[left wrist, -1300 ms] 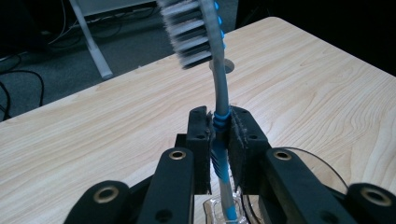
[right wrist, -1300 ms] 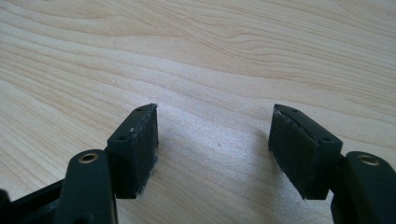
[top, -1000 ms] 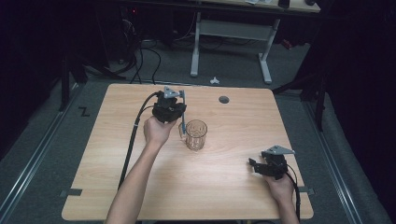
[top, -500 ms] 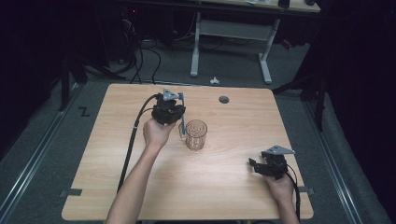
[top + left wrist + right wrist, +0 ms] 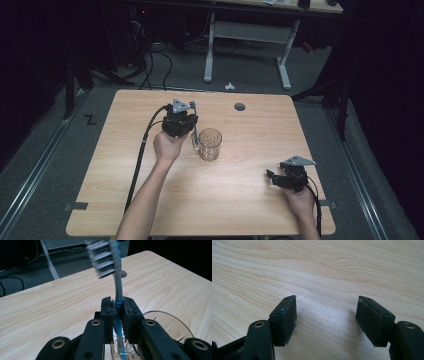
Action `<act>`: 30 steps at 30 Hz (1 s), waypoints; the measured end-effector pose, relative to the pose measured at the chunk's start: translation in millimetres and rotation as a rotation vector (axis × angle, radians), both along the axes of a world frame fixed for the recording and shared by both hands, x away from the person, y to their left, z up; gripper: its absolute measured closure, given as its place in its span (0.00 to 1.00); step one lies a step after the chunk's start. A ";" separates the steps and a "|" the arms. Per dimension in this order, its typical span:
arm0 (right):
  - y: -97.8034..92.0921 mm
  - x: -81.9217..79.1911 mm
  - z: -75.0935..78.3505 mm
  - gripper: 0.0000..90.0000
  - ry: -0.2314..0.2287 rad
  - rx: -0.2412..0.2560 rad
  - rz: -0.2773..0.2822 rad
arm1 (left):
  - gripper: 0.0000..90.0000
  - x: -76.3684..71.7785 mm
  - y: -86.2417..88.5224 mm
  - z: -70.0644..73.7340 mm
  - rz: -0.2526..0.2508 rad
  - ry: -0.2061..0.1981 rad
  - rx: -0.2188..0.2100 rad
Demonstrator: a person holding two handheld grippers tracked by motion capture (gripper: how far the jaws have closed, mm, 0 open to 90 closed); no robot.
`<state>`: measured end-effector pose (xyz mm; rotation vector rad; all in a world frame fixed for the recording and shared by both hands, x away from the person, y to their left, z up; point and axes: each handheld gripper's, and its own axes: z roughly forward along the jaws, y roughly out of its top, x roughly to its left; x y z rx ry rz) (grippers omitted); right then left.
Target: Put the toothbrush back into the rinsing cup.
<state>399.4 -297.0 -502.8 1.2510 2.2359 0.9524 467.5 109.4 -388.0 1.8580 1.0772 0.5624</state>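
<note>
High view: the left gripper (image 5: 192, 131) is held above the table (image 5: 125, 165), clamped on a toothbrush (image 5: 194, 127) whose lower end hangs just beside the rim of the glass (image 5: 210, 144). The right gripper (image 5: 271, 176) rests low near the table's near right corner, well apart from the glass.

Left gripper view: the jaws pinch the toothbrush (image 5: 117, 297) by its blue-ribbed neck; the bristled head stands above the jaws, the handle drops below them, and the glass (image 5: 172, 322) rim curves under the right jaw.

Right gripper view: the jaws stand wide over bare table (image 5: 327, 277), holding nothing between the pads (image 5: 288, 317).
</note>
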 end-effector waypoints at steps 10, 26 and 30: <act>0.0 0.0 0.0 0.37 0.000 0.000 0.000 | 0.89 -1.1 -2.8 -7.9 0.004 -0.014 -0.003; 0.0 0.0 0.0 0.37 0.000 0.000 0.000 | 0.89 -5.2 -5.1 -18.9 0.011 -0.043 0.012; 0.0 0.0 0.0 0.37 -0.001 0.000 0.000 | 0.89 -5.6 -6.8 -19.5 0.007 -0.047 0.018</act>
